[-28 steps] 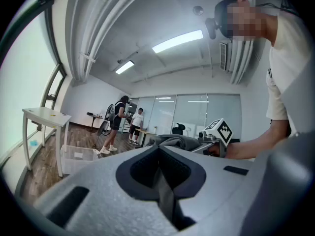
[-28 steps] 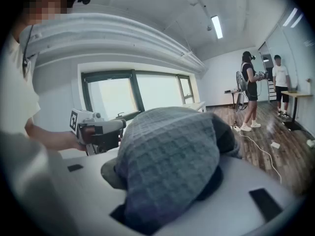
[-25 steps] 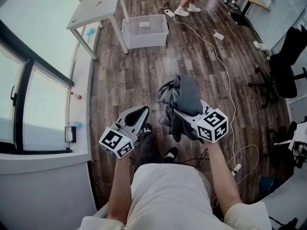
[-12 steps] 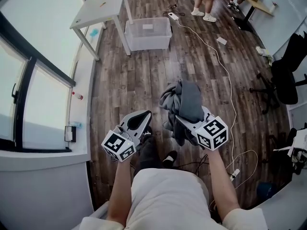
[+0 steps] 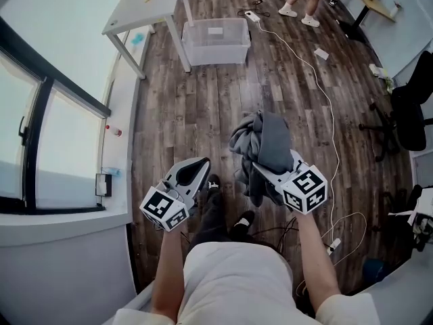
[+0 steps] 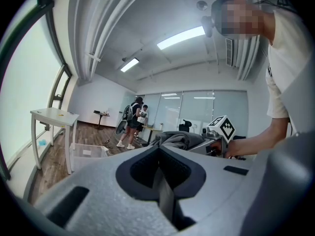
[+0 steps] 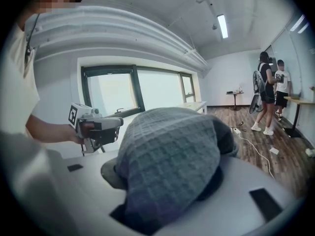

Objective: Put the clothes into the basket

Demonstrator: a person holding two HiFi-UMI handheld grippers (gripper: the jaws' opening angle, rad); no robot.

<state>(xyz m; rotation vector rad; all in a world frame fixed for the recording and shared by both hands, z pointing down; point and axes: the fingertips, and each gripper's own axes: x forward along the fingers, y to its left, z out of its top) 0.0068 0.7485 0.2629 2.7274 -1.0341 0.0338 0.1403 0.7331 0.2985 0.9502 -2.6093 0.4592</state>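
My right gripper (image 5: 260, 166) is shut on a bundle of grey clothes (image 5: 260, 141), which drapes over its jaws and hides the fingertips. In the right gripper view the waffle-textured cloth (image 7: 170, 156) fills the space between the jaws. The left gripper (image 5: 201, 164) is held level beside it on the left, shut with nothing in it; in the left gripper view its fingers (image 6: 160, 151) meet along one seam. The basket, a clear plastic bin (image 5: 215, 40), stands on the wooden floor far ahead, next to a white table's leg.
A white table (image 5: 145, 9) stands at the far left above the bin. A white cable (image 5: 318, 93) runs across the floor on the right. An office chair (image 5: 409, 114) is at the right edge. Two people (image 5: 301, 5) stand at the far end. A window sill (image 5: 115, 147) lines the left.
The left gripper has shifted slightly. The right gripper still holds the grey bundle. The two people at the far end have moved to the right in the view.
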